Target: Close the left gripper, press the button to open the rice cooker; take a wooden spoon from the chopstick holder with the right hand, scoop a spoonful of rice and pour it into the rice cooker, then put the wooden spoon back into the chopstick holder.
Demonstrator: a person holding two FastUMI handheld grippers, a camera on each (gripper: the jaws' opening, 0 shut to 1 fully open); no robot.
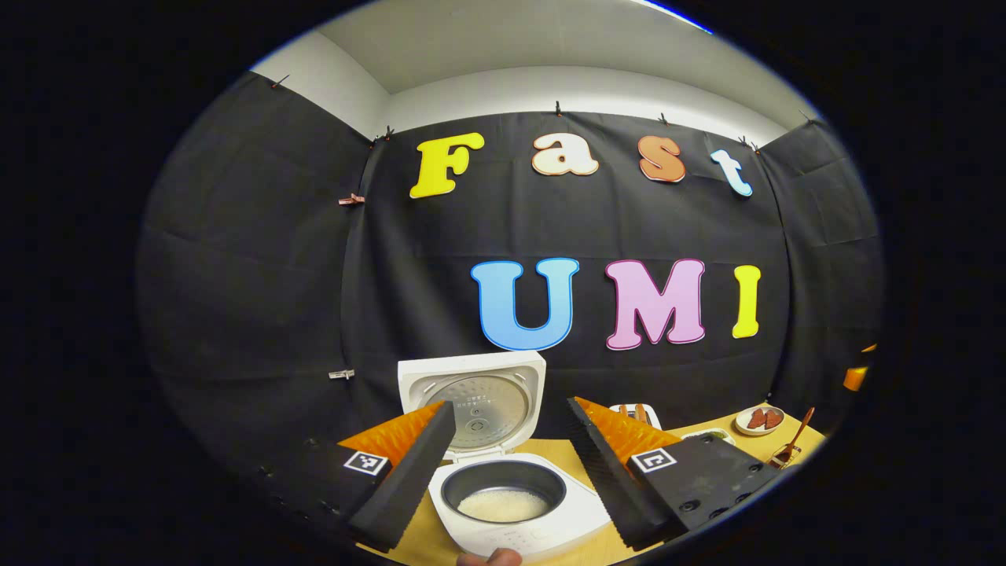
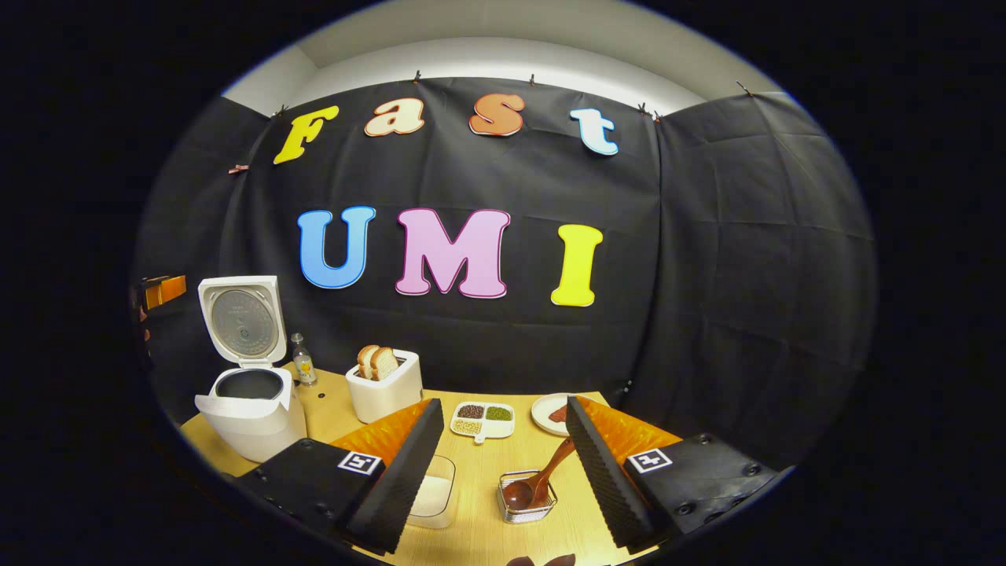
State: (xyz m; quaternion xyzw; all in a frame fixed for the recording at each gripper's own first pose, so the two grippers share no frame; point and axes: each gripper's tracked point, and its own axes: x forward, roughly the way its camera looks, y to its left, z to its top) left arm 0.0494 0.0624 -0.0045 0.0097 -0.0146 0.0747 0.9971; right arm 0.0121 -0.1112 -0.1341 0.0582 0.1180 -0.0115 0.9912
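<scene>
Rice cooker [image 1: 503, 440] open on the worktop [image 2: 479, 542], rice in its pot.

The wooden spoon [image 2: 538, 478] stands in its wire holder [image 2: 526, 497] between my right tongs [image 2: 495, 472], spread and empty; my left tongs [image 1: 511, 472] gape before the cooker.

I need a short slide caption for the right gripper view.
Open right claw faces the wooden spoon resting in its holder; rice cooker stands open.

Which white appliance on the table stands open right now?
The rice cooker at the left end: its lid stands upright and the pot is exposed. The toaster beside it just holds two bread slices.
</scene>
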